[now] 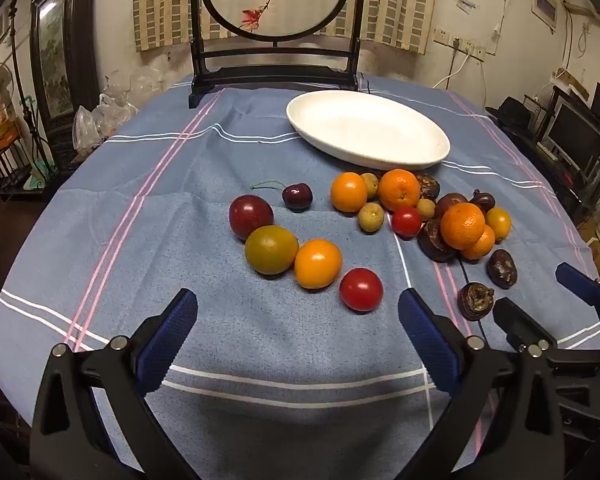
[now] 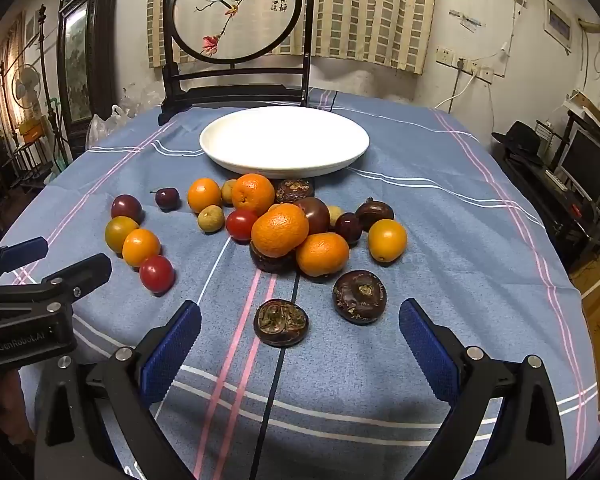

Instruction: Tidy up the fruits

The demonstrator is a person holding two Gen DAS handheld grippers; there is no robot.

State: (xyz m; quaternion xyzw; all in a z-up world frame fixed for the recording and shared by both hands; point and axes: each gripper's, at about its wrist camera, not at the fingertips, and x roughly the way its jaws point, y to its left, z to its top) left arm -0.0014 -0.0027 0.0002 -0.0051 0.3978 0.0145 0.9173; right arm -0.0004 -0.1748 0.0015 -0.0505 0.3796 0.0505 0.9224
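Several small fruits lie loose on a blue striped tablecloth (image 1: 260,340) in front of an empty white oval plate (image 1: 363,128) (image 2: 284,140). Nearest my left gripper (image 1: 298,320) are a red tomato (image 1: 360,289), an orange fruit (image 1: 317,263) and a green-yellow one (image 1: 271,249). My right gripper (image 2: 300,328) hangs over two dark brown water chestnuts (image 2: 280,322) (image 2: 359,296), short of a heap of mandarins (image 2: 280,230). Both grippers are open and hold nothing. Each shows in the other's view: the right gripper (image 1: 539,304), the left gripper (image 2: 56,264).
A dark wooden stand with a round bird painting (image 2: 236,12) rises behind the plate at the table's far edge. Plastic bags (image 1: 100,116) sit off the table's far left. Shelves and a monitor (image 1: 575,136) stand to the right.
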